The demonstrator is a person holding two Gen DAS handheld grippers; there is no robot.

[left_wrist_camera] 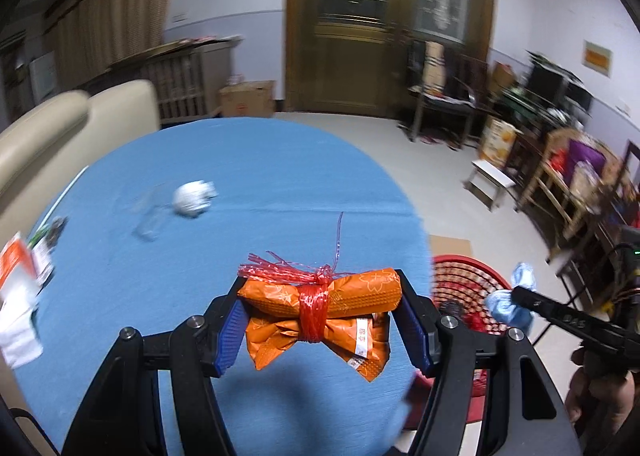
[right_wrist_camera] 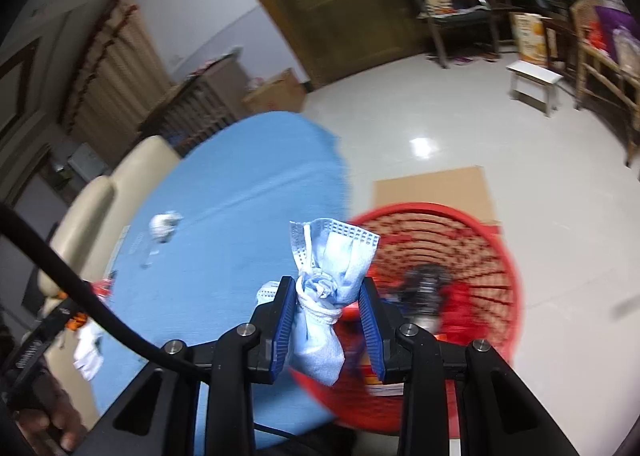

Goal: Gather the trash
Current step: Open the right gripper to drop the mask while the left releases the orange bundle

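My left gripper (left_wrist_camera: 320, 296) is shut on an orange wrapper bundle (left_wrist_camera: 360, 292) tied with red plastic string, held over the right part of the blue table (left_wrist_camera: 240, 176). My right gripper (right_wrist_camera: 326, 288) is shut on a knotted light-blue face mask (right_wrist_camera: 320, 340). It hangs at the table's edge, above the near rim of the red mesh basket (right_wrist_camera: 488, 256), which stands on the floor with some trash in it. In the left wrist view the right gripper (left_wrist_camera: 520, 292) and mask (left_wrist_camera: 506, 308) show at the right, beside the basket (left_wrist_camera: 468, 280).
A crumpled white paper ball (left_wrist_camera: 194, 198) and a clear plastic piece (left_wrist_camera: 150, 218) lie on the table. Packets and papers (left_wrist_camera: 20, 288) sit at its left edge. A cream sofa (left_wrist_camera: 60, 128) stands behind. Flat cardboard (right_wrist_camera: 432, 192) lies under the basket, with a white stool (right_wrist_camera: 534, 80) beyond.
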